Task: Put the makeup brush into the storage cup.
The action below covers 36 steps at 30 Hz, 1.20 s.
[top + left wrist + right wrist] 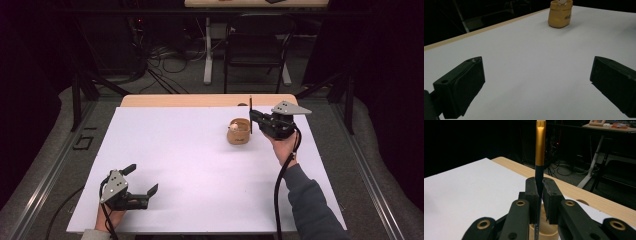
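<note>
Your right gripper point(254, 121) sits at the far right of the white sheet point(190, 165), and its jaws are closed tight on a pen point(250, 114). The pen stands upright between them: in the right gripper view its gold upper part point(540, 143) rises well above the jaws, and its black lower part runs down through them. Small print shows on the black part, too small to read.

Just beside that gripper, toward your left, stands a tan cup point(239, 131). In the right gripper view its rim point(546, 230) lies directly under your jaws, and the pen's lower end points down toward its mouth; you cannot tell whether the tip is already inside. From the left gripper view the cup point(560, 15) looks like a little sack with dark lettering on its side, and something pale pokes out of its top, too small to identify.

Your left gripper point(139, 181) rests at the near left of the sheet, well apart from the cup. Its jaws are spread wide with nothing between them, only bare sheet.

The sheet covers most of the wooden table point(200, 100).
</note>
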Available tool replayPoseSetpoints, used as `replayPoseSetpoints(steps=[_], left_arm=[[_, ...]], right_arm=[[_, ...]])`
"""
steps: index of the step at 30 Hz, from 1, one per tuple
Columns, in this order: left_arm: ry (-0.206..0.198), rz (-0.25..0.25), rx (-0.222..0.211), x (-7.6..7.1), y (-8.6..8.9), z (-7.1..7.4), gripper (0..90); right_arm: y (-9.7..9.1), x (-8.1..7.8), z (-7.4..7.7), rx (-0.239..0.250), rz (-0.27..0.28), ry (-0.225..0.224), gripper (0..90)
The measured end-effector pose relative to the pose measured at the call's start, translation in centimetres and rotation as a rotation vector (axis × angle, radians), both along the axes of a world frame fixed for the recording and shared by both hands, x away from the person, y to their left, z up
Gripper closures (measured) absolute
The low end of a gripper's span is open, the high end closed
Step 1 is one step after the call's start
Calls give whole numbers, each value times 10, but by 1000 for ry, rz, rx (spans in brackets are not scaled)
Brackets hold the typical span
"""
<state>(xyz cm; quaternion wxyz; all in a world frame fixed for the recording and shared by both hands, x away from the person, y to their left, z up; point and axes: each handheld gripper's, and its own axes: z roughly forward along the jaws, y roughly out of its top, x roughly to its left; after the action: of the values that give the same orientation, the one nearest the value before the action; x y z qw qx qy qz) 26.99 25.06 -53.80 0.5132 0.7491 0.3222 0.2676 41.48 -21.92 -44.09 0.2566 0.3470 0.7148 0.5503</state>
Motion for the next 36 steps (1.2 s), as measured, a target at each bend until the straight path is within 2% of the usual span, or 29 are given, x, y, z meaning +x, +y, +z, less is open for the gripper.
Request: replayPoseSetpoints(steps=[12,25,36], left_arm=[[5,11,1,2,1,-1,0],[7,9,2,2,-1,-1,0],[6,10,-3,2,-1,-2,0]], right_arm=[[2,12,2,16,4,-25,833],[3,22,-1,24,-2,-30,833],[6,30,-6,11,3,-45,833]])
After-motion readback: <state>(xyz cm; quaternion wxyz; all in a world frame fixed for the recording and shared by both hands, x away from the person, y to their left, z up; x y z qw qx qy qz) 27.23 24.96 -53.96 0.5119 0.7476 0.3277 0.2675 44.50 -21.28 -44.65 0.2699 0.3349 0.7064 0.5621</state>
